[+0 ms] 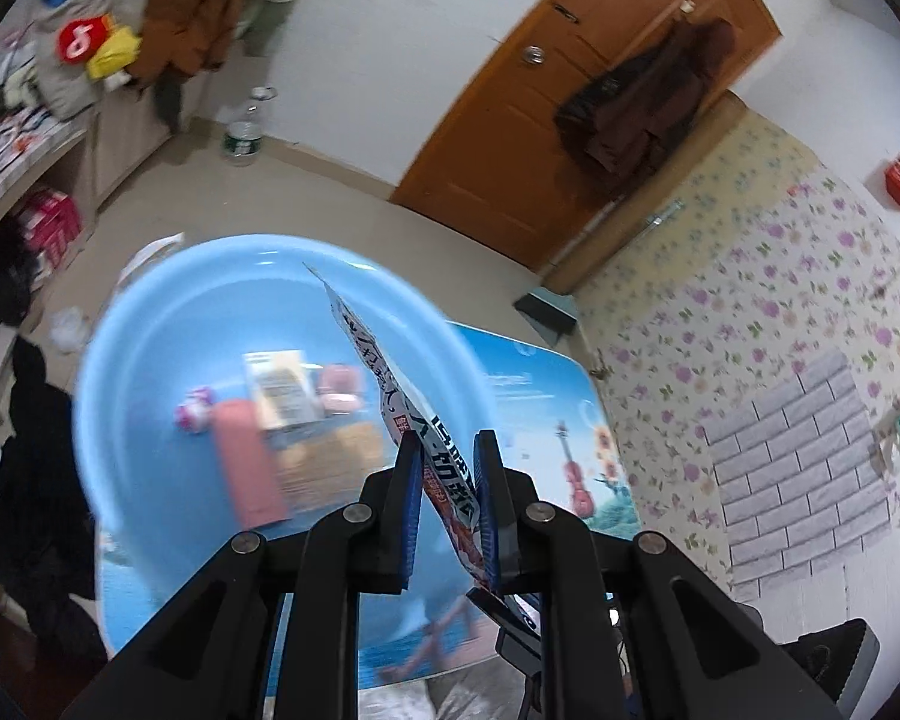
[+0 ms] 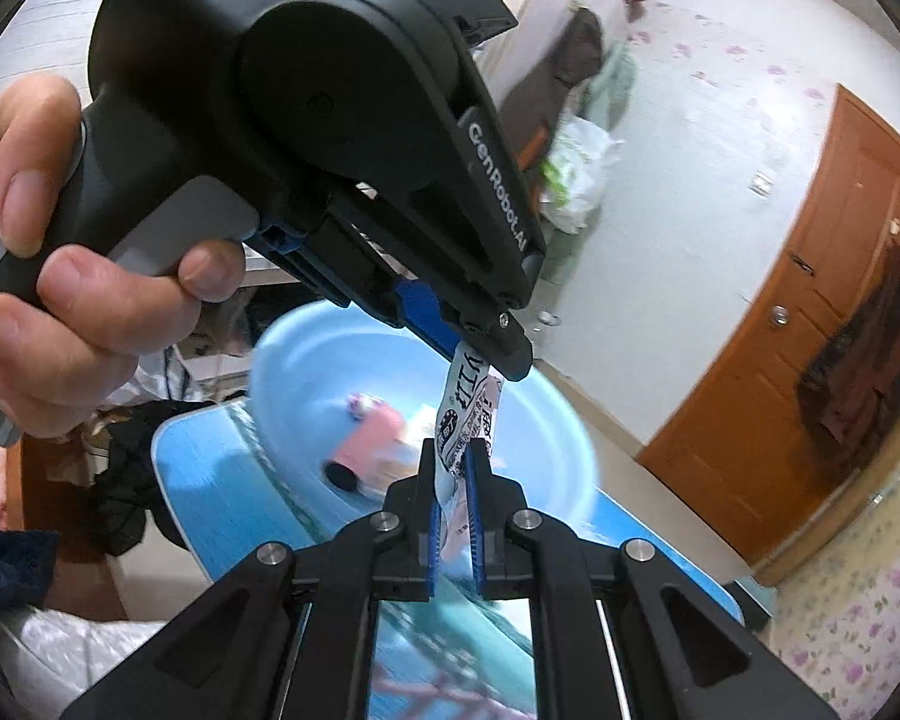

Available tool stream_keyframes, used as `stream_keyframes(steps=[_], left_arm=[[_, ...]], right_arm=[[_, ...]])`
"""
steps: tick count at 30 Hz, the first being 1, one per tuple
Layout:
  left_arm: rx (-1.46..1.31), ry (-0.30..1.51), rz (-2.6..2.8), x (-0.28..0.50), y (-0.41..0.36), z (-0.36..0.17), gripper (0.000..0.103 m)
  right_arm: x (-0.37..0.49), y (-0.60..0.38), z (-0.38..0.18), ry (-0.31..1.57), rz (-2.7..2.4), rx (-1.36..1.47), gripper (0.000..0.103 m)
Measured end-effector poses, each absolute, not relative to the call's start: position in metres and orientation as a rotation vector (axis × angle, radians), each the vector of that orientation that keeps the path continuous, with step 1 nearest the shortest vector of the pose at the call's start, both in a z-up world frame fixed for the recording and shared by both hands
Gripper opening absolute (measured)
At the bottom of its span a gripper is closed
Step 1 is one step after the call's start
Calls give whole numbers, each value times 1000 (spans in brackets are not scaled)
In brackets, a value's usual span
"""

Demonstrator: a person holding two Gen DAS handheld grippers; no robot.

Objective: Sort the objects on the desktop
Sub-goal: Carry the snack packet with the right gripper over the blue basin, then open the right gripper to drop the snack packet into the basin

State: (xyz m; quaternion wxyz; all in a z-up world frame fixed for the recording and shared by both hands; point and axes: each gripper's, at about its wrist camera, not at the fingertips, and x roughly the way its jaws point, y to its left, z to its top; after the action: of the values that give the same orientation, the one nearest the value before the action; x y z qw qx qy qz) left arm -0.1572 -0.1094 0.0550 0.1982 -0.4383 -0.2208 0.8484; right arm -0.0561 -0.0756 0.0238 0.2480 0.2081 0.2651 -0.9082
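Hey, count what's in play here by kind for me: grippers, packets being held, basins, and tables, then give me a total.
Grippers: 2, the left gripper and the right gripper, both clamped on the packet
Printed packets: 1, the packet held over the basin
Blue basins: 1, the basin, with blurred items inside
Picture-printed tables: 1, the table
Total: 5

Printed white snack packet point(image 1: 390, 396) held taut above light blue basin point(image 1: 150, 324), pink items, blurred, inside basin
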Motion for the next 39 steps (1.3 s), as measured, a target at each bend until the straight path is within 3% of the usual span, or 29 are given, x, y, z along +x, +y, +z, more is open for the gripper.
stream_keyframes(steps=[11, 36, 39], left_arm=[[-1270, -704, 2374, -173, -159, 29, 16], [-1353, -693, 2350, -185, -148, 3, 16], [-1364, -696, 2350, -185, -148, 3, 17]], right_arm=[[-80, -117, 4, 756, -2402, 612, 8], [-92, -110, -19, 737, -2388, 686, 8], [-92, -110, -17, 747, -2397, 679, 18]])
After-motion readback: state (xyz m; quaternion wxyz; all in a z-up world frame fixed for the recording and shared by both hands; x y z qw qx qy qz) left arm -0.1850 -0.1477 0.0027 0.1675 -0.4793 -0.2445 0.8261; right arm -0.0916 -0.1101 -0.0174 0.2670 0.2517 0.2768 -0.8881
